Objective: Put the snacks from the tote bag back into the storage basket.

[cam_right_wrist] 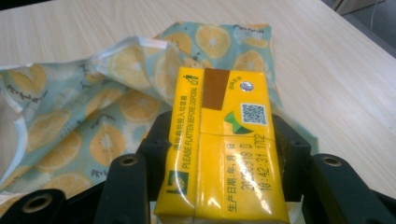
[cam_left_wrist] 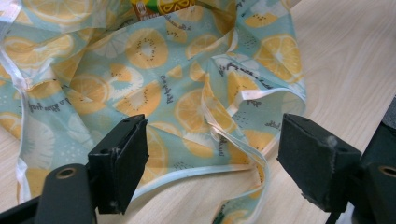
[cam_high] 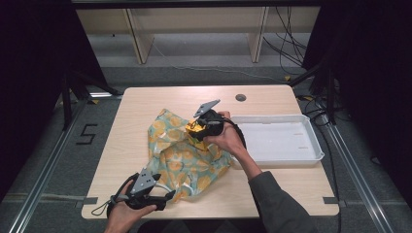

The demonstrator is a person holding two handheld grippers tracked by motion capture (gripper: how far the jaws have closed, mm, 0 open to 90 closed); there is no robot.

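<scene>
A pale blue bag (cam_high: 184,158) printed with orange and kiwi slices lies crumpled on the wooden table (cam_high: 141,104). Over its far part my right gripper (cam_high: 201,131) is shut on a yellow drink carton (cam_high: 196,136), held a little above the cloth. In the right gripper view the carton (cam_right_wrist: 222,154) sits lengthwise between the black jaws of the right gripper (cam_right_wrist: 219,140), with the bag (cam_right_wrist: 88,116) beneath. My left gripper (cam_high: 164,188) rests at the bag's near edge. Its jaws stand wide apart, left gripper (cam_left_wrist: 210,163), with the bag's white-trimmed rim (cam_left_wrist: 243,98) lying loose between them.
A white tray (cam_high: 313,145) stands on the table's right side, just beyond the right hand. A round cable hole (cam_high: 240,97) sits near the far edge. Bare wood shows left of the bag and along the front right.
</scene>
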